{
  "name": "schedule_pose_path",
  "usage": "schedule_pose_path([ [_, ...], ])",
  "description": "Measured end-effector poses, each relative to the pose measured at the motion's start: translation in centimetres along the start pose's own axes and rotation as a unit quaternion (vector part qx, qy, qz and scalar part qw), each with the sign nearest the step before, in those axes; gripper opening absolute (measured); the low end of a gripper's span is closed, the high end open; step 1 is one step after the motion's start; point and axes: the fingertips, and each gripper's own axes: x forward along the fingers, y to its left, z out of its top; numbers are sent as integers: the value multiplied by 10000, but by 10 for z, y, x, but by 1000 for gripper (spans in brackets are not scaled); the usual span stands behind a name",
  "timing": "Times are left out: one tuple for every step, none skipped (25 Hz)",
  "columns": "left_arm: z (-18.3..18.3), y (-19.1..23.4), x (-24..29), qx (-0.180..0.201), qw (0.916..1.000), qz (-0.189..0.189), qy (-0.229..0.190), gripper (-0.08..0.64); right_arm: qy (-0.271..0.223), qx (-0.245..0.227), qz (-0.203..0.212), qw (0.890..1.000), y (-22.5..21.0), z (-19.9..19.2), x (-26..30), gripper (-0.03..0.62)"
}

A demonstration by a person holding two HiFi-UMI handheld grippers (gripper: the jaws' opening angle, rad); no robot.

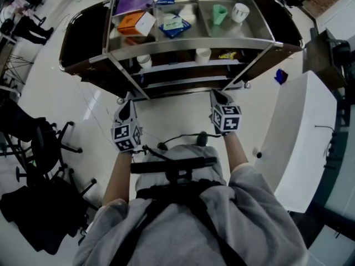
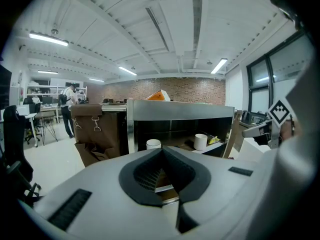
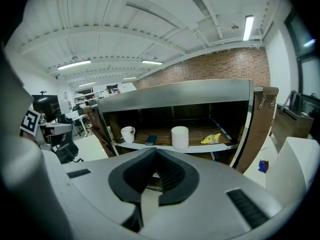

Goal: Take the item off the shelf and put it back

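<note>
A steel cart with shelves (image 1: 188, 44) stands in front of me. On its middle shelf sit a white cup (image 3: 180, 137), a white mug (image 3: 128, 133), a small dark blue item (image 3: 151, 140) and a yellow packet (image 3: 211, 139). The left gripper view shows two white cups (image 2: 201, 141) and the yellow packet (image 2: 215, 140) on that shelf. My left gripper (image 1: 128, 101) (image 2: 162, 152) and right gripper (image 1: 217, 96) (image 3: 155, 152) hover short of the cart's front, side by side. Both are shut and hold nothing.
The cart's top tray holds an orange box (image 1: 133, 23), a purple bag (image 1: 133, 4), a blue packet (image 1: 174, 25), a green cup (image 1: 219, 14) and a white cup (image 1: 240, 12). A white table (image 1: 299, 137) is on the right, office chairs (image 1: 39, 148) on the left.
</note>
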Motion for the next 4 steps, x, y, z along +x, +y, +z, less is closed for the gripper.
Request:
schedule_pose_path([
  [-1,0,0,-6,10000,0,6,6,5,0,2,10000,1,-1,0,8],
  [-2,1,0,-12,10000,-2,14,6,10,0,4,10000,1,-2,0,8],
  [-4,1,0,-17,10000,-4,21,6,16,0,7,10000,2,-3,1,8],
  [-5,2,0,-22,10000,-7,27,6,21,0,9,10000,3,-4,1,8],
])
